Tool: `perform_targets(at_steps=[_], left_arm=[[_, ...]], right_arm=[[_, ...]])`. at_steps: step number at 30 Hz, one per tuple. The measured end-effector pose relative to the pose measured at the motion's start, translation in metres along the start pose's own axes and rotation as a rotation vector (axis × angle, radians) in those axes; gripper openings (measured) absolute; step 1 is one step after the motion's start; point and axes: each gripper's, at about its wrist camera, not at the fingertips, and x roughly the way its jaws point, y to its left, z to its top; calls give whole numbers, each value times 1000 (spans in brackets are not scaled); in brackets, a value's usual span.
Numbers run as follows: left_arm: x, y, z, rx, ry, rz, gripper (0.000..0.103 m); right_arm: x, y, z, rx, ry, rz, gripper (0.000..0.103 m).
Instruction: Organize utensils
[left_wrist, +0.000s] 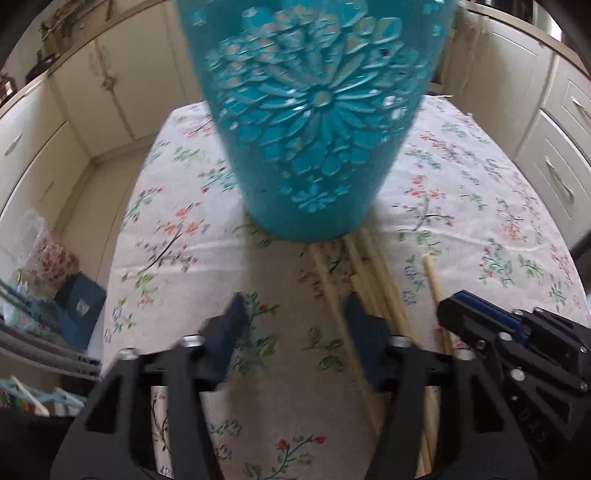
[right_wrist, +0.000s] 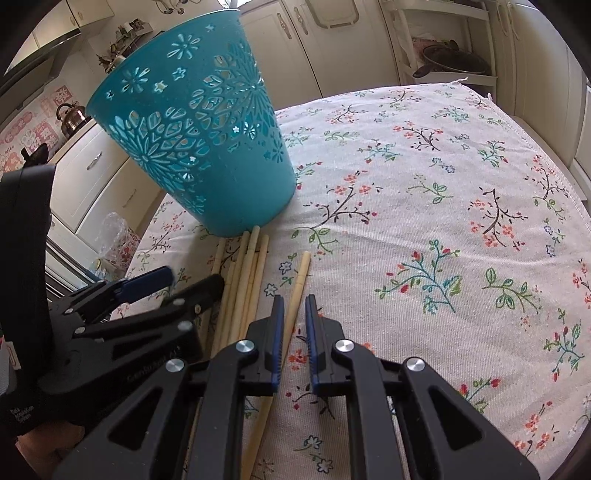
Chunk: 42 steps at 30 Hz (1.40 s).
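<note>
Right wrist view takes in one table under a floral cloth (right_wrist: 424, 192), and on it one teal cut-out basket (right_wrist: 192, 140) standing upright at the far left. Near its base lies a loose bundle of about five pale chopsticks (right_wrist: 243, 273), their far tips touching or almost touching the basket, and one single chopstick (right_wrist: 300, 275) just to their right, lying apart from them. Only this view shows the basket's open rim, the kettle (right_wrist: 72, 116) on the far-left counter and the pan (right_wrist: 452, 61) on a shelf at the far right.

Left wrist view sees the basket (left_wrist: 314, 122) from close, so its top is cut off, but it alone shows the bags and a blue box (left_wrist: 79, 308) off the table's left edge.

Two tongs are in play. The right gripper (right_wrist: 295, 314) pinches the single chopstick, its blue pads nearly together with the stick running between them and out toward the basket. The left gripper (left_wrist: 295, 314) is spread over bare cloth, nothing between its pads; the bundle (left_wrist: 373, 273) lies at its right finger and passes beneath it.
</note>
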Motion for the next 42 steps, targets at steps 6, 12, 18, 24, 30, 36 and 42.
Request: perform_targets(at_steps=[6, 12, 18, 24, 30, 36, 42], left_arm=[[1, -3, 8, 96, 62, -73, 13], [10, 2, 23, 116, 82, -45, 7], [-16, -6, 6, 249, 89, -111, 5], [-108, 29, 12, 245, -66, -286, 5], [-185, 53, 89, 98, -378, -298, 5], [-189, 50, 152, -49, -634, -210, 5], [-145, 37, 188, -151, -720, -77, 5]], right_arm=[[2, 2, 2, -21, 1, -10, 12], [5, 1, 5, -14, -11, -8, 12], [6, -4, 7, 17, -14, 13, 12], [6, -6, 8, 25, -14, 17, 12], [5, -11, 8, 34, -13, 24, 12], [5, -11, 7, 30, -17, 26, 12], [5, -14, 7, 37, -22, 39, 12]])
